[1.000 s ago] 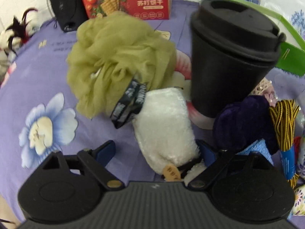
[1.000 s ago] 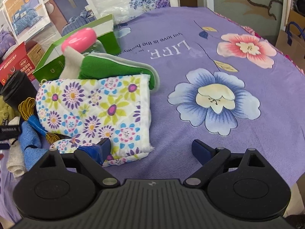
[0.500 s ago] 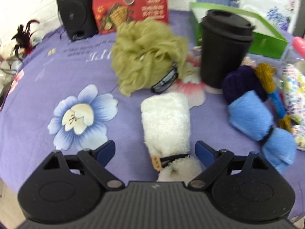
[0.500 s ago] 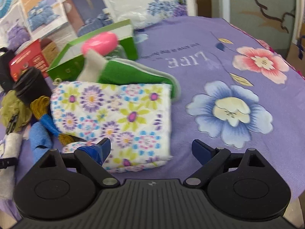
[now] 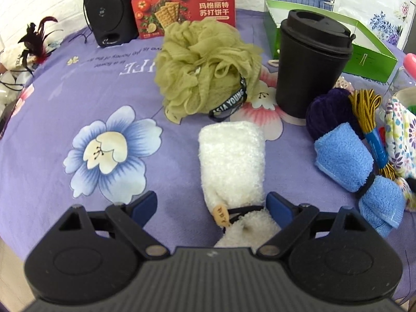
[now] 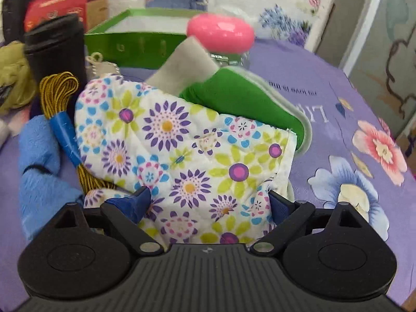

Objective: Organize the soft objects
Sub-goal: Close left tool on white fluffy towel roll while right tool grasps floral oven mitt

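My left gripper (image 5: 212,205) is open, its jaws either side of the near end of a rolled white fluffy towel (image 5: 231,161) lying on the purple cloth. Behind it sits an olive mesh bath sponge (image 5: 205,70). A rolled blue towel (image 5: 356,171) and a dark purple scrunchie (image 5: 327,114) lie to the right. My right gripper (image 6: 210,202) is open around the near edge of a flowered quilted oven mitt (image 6: 182,145). A green cloth (image 6: 241,101) lies behind the mitt. The blue towel (image 6: 39,161) shows at left.
A black lidded cup (image 5: 312,59), a green box (image 5: 364,46), a red cracker box (image 5: 182,2) and a black speaker (image 5: 106,7) stand at the back. A yellow cord bundle (image 6: 59,96) and a pink-capped bottle (image 6: 221,33) lie by the mitt.
The left gripper has pulled back from the white towel and sponge, which now look farther away. The right gripper has moved left and forward, so its jaws now straddle the flowered mitt.
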A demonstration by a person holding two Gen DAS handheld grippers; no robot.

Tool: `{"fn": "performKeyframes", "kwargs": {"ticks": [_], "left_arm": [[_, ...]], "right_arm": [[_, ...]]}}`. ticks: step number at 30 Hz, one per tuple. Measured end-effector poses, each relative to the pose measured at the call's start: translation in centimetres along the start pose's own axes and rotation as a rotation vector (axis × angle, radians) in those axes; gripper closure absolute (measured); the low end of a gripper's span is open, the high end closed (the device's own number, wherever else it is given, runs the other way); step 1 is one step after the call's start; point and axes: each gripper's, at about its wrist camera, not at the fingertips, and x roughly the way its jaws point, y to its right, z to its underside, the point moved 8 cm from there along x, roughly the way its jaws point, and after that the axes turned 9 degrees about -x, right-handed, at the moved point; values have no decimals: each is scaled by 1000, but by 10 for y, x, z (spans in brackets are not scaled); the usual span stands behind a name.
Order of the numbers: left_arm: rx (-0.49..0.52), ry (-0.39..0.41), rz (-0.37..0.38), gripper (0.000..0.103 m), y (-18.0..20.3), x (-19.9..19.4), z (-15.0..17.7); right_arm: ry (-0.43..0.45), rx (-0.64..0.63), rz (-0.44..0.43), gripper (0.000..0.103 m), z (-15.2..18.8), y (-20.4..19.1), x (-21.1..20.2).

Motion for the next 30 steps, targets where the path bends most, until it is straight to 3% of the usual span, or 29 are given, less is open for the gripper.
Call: {"fn": "performKeyframes", "kwargs": {"ticks": [7, 14, 17, 21, 24, 27, 30], "left_arm": [[3, 3, 5, 12, -1, -1, -2], [22, 34, -4, 12, -4, -9, -7], [29, 49, -11, 12, -6, -13, -10], [39, 70, -25, 12, -8, -22, -13], [42, 79, -36, 12, -10, -28, -15], [34, 83, -47, 12, -11, -32, -15], [21, 66, -29, 12, -9, -33, -15]], "right_arm": [[-73, 57, -84, 22, 41, 51, -6], [-138, 184, 19, 20, 84, 118, -33], [-93, 200, 29, 20, 84, 126, -56], [78, 7, -52, 20, 50, 114, -88], [110, -213, -130, 21, 36, 103, -84], [70, -389, -69, 21, 21, 114, -76], [93, -421, -33, 20, 13, 130, -90]]}}
